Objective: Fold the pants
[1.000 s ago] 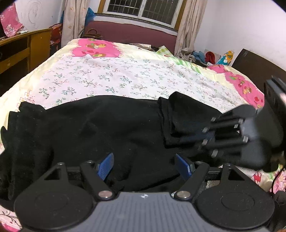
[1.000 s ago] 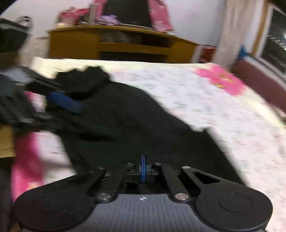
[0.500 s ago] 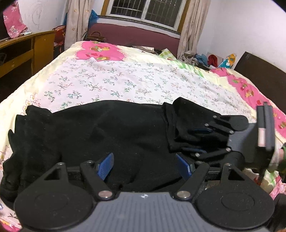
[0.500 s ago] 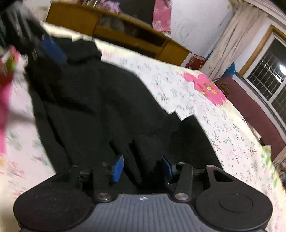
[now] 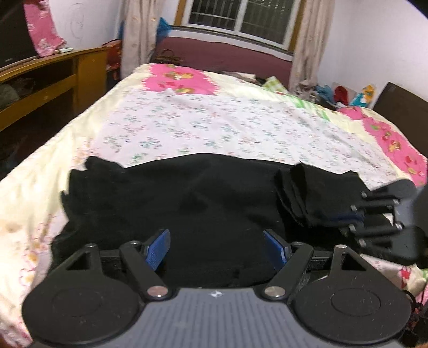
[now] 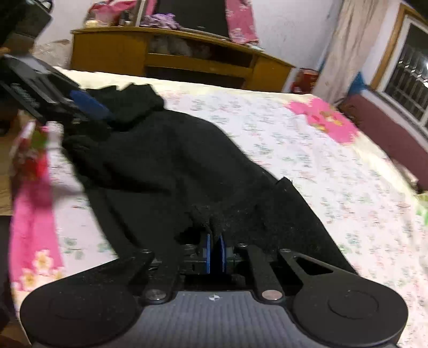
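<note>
At the near edge of the bed (image 5: 187, 125), the left hand-held gripper (image 5: 216, 249) hangs just above the black pants (image 5: 187, 203) with its blue pads (image 5: 157, 247) spread wide and nothing pinched between them. The pants lie stretched sideways across the flowered sheet, one end bunched at the left, the other doubled back into a thick fold at the right. There the right hand-held gripper (image 5: 355, 214) reaches in from the side. In its own view, the right hand-held gripper (image 6: 213, 253) has just snapped closed, and its two blue pads (image 6: 206, 253) stand nearly together with a ridge of the black cloth caught between them, so it is gripping the pants. From that side the garment runs away toward the far left, where the left hand-held gripper (image 6: 88, 107) shows blurred over the bunched end. Beyond the pants the sheet is pale with small flowers and bright pink patches (image 5: 182, 80). A wooden shelf unit (image 6: 171, 59) stands against the wall past the bed, and a barred window (image 5: 246, 21) with light curtains (image 5: 310, 45) sits above a dark red ledge.
</note>
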A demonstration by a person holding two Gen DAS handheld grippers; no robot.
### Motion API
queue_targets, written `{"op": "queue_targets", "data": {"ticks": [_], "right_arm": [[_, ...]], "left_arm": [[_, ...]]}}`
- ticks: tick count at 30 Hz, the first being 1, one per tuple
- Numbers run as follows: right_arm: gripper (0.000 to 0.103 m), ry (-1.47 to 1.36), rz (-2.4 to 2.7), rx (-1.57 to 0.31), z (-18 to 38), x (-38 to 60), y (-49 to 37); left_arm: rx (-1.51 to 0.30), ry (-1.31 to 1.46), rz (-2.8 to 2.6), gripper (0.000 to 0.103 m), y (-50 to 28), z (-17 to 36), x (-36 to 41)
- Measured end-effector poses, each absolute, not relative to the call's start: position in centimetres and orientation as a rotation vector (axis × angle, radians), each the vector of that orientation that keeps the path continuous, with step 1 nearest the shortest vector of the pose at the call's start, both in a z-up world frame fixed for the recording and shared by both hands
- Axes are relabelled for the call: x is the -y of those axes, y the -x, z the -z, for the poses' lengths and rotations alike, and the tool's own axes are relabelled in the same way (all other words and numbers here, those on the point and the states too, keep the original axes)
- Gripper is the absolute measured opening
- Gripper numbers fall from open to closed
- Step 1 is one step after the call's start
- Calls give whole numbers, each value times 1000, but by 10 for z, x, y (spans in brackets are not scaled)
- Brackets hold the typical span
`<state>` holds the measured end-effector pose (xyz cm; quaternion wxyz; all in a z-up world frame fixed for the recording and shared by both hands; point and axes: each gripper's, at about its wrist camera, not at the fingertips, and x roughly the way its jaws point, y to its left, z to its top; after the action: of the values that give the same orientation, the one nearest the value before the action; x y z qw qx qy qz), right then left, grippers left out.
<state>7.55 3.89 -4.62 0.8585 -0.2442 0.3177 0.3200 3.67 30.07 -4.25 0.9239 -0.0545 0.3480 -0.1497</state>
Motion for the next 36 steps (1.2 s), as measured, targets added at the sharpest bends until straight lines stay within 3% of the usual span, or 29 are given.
{"op": "queue_targets", "data": {"ticks": [5,9,13,16,22,31,36], "right_arm": [[2,562,-746,-639,63,-66,-68],[3,424,-634,-681,67,-63,-104],[14,566,-680,-666,69,-76,-94],[30,541,-707,-679,58,-69,-84],[36,481,-724,-628,34,-70,-76],[36,366,-713,-568,-22,-53,-145],[36,621,-691,-576,21,-53,-235]], "left_arm": [[-711,107,292,83,-35,43,-308],[-712,96,296,83,-36,41,-308],[-715,91,282,83,-31,39,-318],[-697,90,239,83,-22,33,-337],[-681,211,150,86,-29,33,-383],[-766,34,113,82,-65,70,-358],[-839,30,93,74,-69,92,-362]]}}
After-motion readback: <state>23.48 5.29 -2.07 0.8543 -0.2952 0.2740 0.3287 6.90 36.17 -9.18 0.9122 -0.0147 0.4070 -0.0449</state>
